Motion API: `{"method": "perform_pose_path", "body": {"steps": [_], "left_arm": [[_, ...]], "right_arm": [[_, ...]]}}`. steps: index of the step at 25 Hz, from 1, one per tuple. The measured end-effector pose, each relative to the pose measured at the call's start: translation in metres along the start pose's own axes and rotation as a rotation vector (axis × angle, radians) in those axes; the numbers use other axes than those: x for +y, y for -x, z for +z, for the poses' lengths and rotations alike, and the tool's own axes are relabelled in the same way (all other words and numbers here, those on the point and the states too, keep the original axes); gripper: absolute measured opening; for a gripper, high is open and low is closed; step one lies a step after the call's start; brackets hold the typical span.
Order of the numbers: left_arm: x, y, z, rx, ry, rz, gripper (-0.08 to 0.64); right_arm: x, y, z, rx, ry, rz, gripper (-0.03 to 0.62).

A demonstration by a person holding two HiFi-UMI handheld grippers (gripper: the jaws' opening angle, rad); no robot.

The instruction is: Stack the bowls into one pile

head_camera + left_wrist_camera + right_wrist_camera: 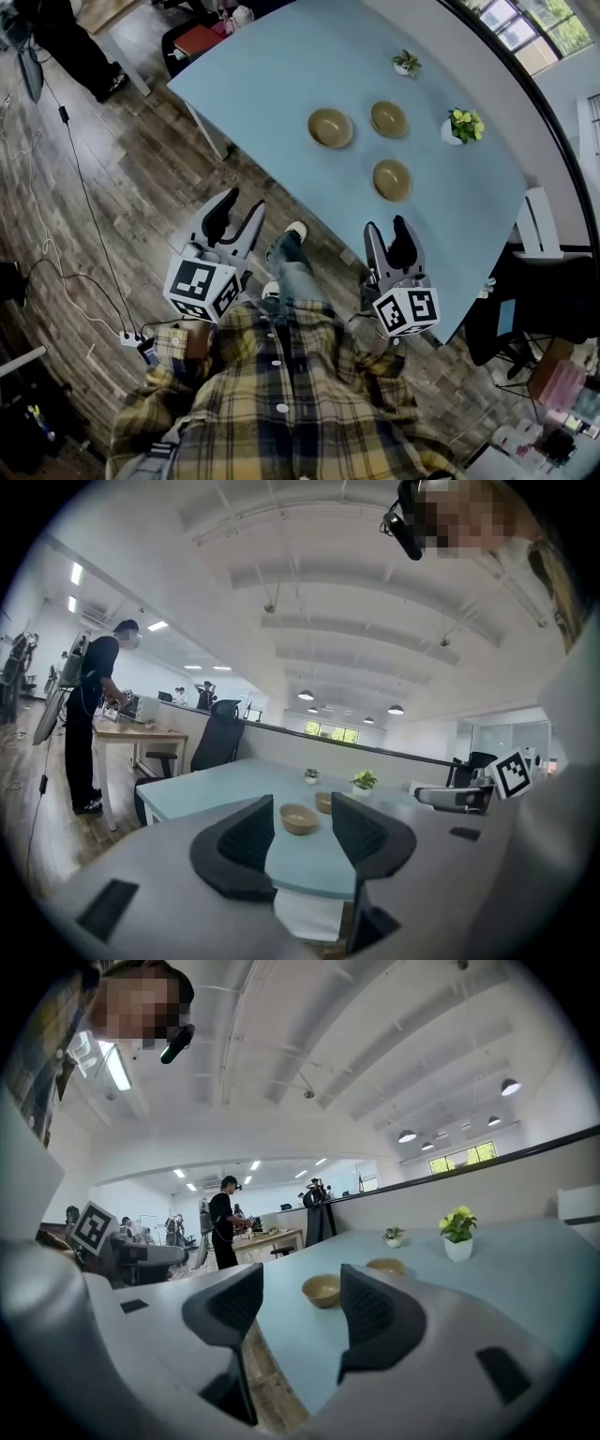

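1. A pale blue counter fills the upper head view.
2. The left tongs and right tongs are both spread wide and empty, just short of the counter's near edge.
3. Three tan bowls sit apart and unstacked mid-counter: left bowl, far bowl, near bowl.
4. A far plant stands at the back, and a near plant stands beside the far bowl.
5. Risks: a rim pinch on a shallow bowl may slip or tip it, and a wide reach may knock the near plant.
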State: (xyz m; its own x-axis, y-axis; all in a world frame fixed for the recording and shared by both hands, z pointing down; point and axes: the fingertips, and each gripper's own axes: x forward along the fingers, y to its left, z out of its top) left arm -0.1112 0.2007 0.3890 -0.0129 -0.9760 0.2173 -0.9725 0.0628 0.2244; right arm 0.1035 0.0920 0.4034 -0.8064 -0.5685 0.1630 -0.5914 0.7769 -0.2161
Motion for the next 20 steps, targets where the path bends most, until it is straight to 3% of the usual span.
{"method": "perform_pose_path", "body": {"steps": [11, 20], "left_arm": [[0.004, -0.133, 0.059, 0.014, -0.050, -0.114, 0.178], [-0.013, -0.220, 0.070, 0.045, -0.086, -0.235, 0.178]], "right_arm": [[-0.076, -0.077, 0.053, -0.051, -0.018, -0.087, 0.239], [-0.123, -0.098, 0.062, -0.059, -0.036, -0.181, 0.239]]}}
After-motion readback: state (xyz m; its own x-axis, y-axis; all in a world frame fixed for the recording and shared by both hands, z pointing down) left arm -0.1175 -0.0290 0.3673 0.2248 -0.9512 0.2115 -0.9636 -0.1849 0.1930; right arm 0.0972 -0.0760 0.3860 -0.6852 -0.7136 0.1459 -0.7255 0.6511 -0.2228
